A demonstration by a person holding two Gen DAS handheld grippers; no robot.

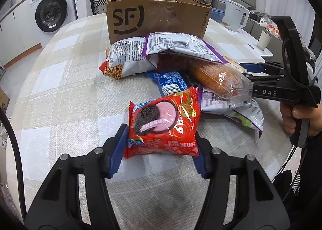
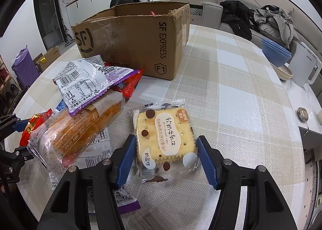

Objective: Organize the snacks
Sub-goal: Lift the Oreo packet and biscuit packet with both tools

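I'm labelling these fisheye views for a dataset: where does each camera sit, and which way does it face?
Left wrist view: on the left claw, angled down at the red Oreo packet between its fingers; the right claw and a hand show.
Right wrist view: on the right claw, angled down at the cracker packet; the left claw's tips show at left.
Shared: cardboard box, wrapped bread, checked tablecloth.
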